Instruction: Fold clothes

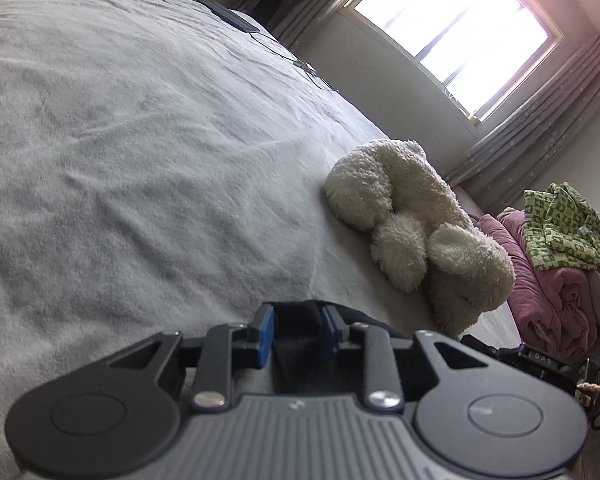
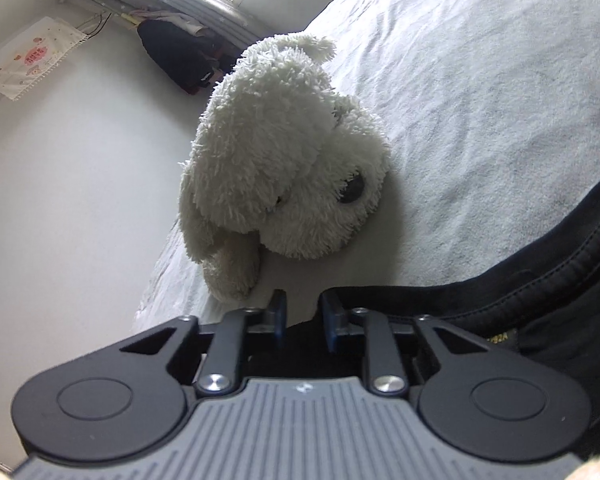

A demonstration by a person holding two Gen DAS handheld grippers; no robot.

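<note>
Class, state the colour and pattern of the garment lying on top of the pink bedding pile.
Green-and-cream checked garment, seen only in the left wrist view.

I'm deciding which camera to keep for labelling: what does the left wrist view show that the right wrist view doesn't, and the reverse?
Only the left wrist view: the bright window, a pink quilt with a green patterned cloth on it, and the left gripper.

Only the right wrist view: the plush dog's face and dark nose, a wall hanging, and the right gripper.

Both: the white plush dog, the grey bedspread, and the dark garment between the fingers.
</note>
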